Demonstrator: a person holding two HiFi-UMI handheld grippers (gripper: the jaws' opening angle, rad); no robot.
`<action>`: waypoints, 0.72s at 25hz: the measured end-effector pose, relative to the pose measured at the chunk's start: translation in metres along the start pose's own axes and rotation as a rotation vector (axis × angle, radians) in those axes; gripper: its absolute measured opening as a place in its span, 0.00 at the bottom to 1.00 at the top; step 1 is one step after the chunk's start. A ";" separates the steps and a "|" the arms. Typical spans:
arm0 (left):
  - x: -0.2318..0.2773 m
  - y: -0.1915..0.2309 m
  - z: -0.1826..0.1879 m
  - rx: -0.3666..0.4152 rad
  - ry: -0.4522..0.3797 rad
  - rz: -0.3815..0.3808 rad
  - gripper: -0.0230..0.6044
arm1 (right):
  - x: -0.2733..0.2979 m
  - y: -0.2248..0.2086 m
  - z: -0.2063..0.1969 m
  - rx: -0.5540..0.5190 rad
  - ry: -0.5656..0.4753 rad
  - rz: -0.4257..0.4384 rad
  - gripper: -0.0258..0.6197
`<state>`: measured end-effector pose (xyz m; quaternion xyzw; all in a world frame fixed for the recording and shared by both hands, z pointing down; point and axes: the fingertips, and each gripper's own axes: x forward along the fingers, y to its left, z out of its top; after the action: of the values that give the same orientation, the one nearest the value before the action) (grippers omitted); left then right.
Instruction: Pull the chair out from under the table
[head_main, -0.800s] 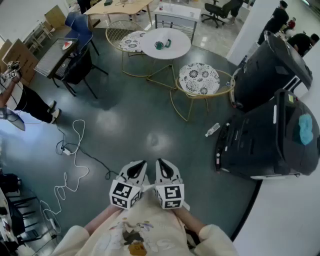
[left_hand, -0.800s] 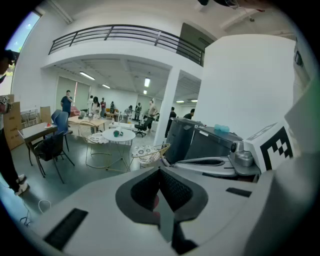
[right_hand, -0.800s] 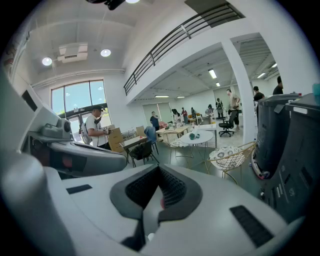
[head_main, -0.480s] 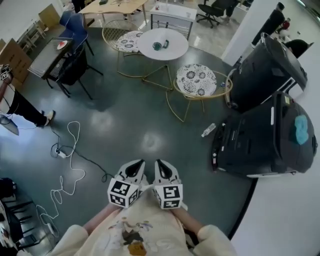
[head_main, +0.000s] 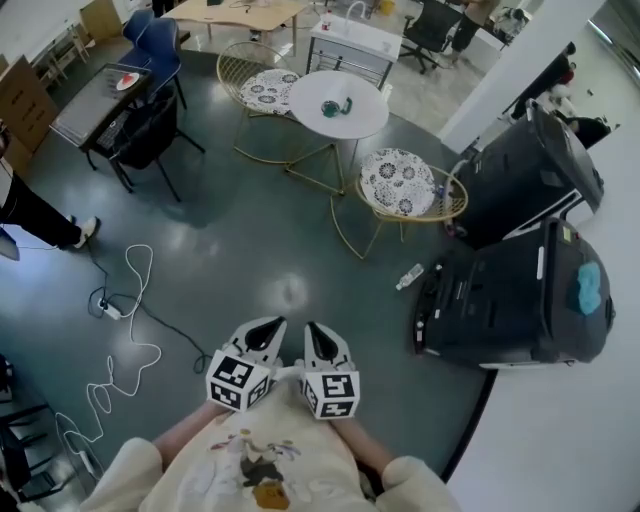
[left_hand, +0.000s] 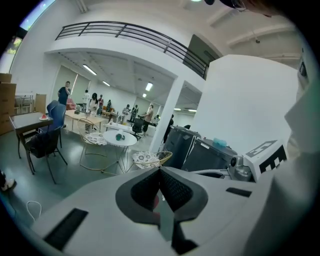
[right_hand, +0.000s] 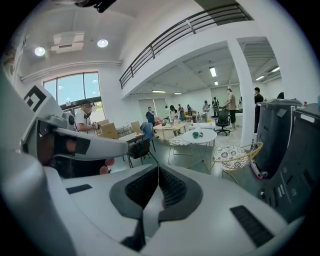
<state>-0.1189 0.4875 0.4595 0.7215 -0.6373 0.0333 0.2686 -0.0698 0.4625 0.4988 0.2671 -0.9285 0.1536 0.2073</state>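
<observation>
Beside the table (head_main: 366, 96) stands a gold-wire chair (head_main: 398, 183) (floral seat); left gripper (head_main: 268, 326), right gripper (head_main: 316, 328) closed.

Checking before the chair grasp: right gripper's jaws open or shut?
Shut. On the right gripper the dark ribbed pads meet, with nothing between them.

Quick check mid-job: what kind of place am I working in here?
Probably an open-plan office lounge: a round white table with gold wire chairs, wooden desks behind it, and a balcony railing overhead.
</observation>
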 end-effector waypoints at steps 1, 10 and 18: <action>-0.002 0.010 0.001 -0.003 -0.005 -0.001 0.04 | 0.008 0.004 0.000 0.002 0.001 -0.006 0.05; -0.003 0.059 0.009 -0.028 0.013 -0.056 0.04 | 0.047 0.024 0.004 0.031 0.041 -0.053 0.05; 0.029 0.103 0.022 -0.063 0.030 -0.013 0.04 | 0.096 0.005 0.012 0.061 0.068 -0.038 0.05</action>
<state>-0.2162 0.4475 0.4879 0.7163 -0.6291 0.0223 0.3010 -0.1507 0.4201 0.5323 0.2856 -0.9105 0.1867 0.2336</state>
